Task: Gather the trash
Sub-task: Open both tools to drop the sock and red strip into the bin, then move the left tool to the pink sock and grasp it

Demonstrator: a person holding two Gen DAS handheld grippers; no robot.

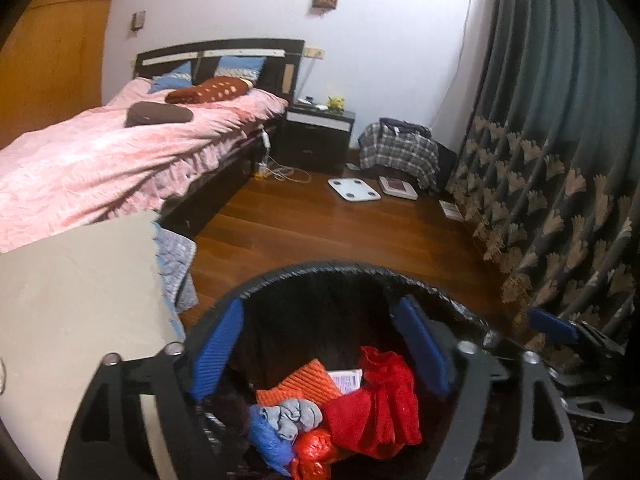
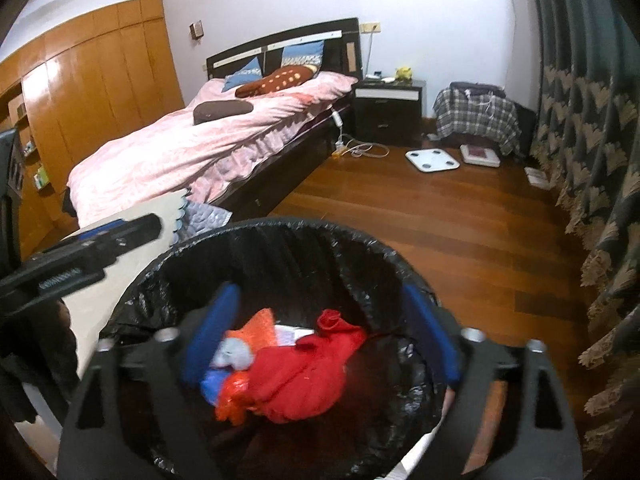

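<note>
A round bin with a black liner [image 1: 320, 270] [image 2: 280, 224] stands on the wooden floor right under both grippers. Inside lie a red plastic bag [image 1: 384, 400] [image 2: 304, 376], an orange foam net [image 1: 300, 384] [image 2: 256, 328], a grey wad [image 1: 292, 416] [image 2: 236, 354], a blue scrap [image 1: 268, 440] and a small white box [image 1: 348, 380]. My left gripper [image 1: 320, 344] hangs open over the bin's mouth, nothing between its blue pads. My right gripper [image 2: 322, 332] is open too, above the same trash, and holds nothing. The left gripper [image 2: 100, 240] also shows in the right wrist view.
A beige padded surface [image 1: 80, 300] sits close on the left, with a pink-covered bed [image 2: 208, 148] behind it. A dark nightstand [image 2: 388, 112], two flat scales [image 2: 432, 160], cables and a plaid-covered bundle [image 2: 476, 116] lie beyond. A patterned curtain [image 2: 592, 160] lines the right side.
</note>
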